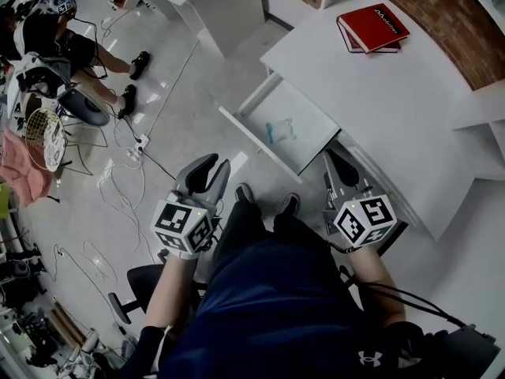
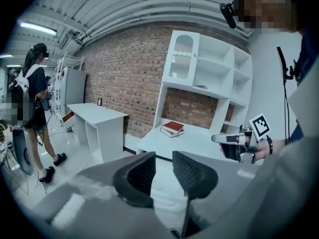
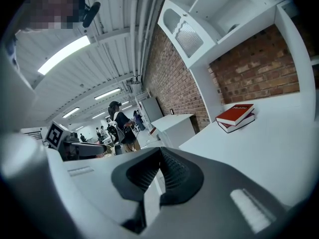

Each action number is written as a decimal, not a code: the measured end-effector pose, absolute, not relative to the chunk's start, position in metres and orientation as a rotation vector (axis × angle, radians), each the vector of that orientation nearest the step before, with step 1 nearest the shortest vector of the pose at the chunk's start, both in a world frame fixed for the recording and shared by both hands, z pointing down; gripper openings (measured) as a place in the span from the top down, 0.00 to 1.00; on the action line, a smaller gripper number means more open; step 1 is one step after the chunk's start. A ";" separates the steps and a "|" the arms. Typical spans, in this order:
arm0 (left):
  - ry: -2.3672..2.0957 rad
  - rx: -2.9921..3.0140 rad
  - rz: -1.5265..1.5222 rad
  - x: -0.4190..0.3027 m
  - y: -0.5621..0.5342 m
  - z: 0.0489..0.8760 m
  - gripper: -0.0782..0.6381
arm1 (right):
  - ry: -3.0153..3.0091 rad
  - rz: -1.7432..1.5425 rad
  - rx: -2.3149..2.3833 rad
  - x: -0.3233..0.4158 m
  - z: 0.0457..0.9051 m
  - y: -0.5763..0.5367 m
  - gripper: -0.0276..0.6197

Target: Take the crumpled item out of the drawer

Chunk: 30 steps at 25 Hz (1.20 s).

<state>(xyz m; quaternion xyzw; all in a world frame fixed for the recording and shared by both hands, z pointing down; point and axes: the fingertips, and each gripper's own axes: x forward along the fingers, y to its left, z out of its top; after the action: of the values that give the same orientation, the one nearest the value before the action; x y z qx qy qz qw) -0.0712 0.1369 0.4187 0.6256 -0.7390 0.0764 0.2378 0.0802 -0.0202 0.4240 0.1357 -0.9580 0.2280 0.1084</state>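
Note:
The white drawer [image 1: 309, 150] stands pulled out from the white desk [image 1: 410, 125] in the head view. A small pale teal crumpled item [image 1: 280, 130] lies on its floor. My left gripper [image 1: 208, 172] hovers over the floor to the left of the drawer front, open and empty; its own view shows a clear gap at the left gripper [image 2: 163, 162]. My right gripper [image 1: 339, 166] is held just right of the drawer's near corner. In its own view the right gripper [image 3: 160, 151] has its tips touching, with nothing between them. Neither gripper touches the item.
Two stacked red books [image 1: 372, 27] lie on the desk top at the back. A second white desk [image 2: 97, 118] stands to the left. A person [image 1: 75, 50], loose cables [image 1: 126, 180] and a black chair base [image 1: 130, 290] occupy the floor at left.

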 end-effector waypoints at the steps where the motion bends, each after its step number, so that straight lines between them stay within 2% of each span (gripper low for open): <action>1: -2.012 1.724 0.217 -0.075 0.131 0.421 0.73 | -2.816 0.671 0.411 0.079 0.424 -0.023 0.95; 18: -1.556 2.036 0.434 -0.185 0.012 0.477 0.73 | -2.639 0.714 0.917 0.021 0.425 -0.063 0.95; 30: -1.251 2.230 0.629 -0.194 -0.029 0.505 0.73 | -2.508 0.771 1.256 0.020 0.422 -0.058 0.95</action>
<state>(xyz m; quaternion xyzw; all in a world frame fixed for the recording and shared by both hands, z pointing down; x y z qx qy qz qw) -0.1938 -0.0294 0.5053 0.8196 -0.4600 0.2311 0.2516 0.0201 -0.0577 0.4222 0.4288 -0.8564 0.2632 0.1159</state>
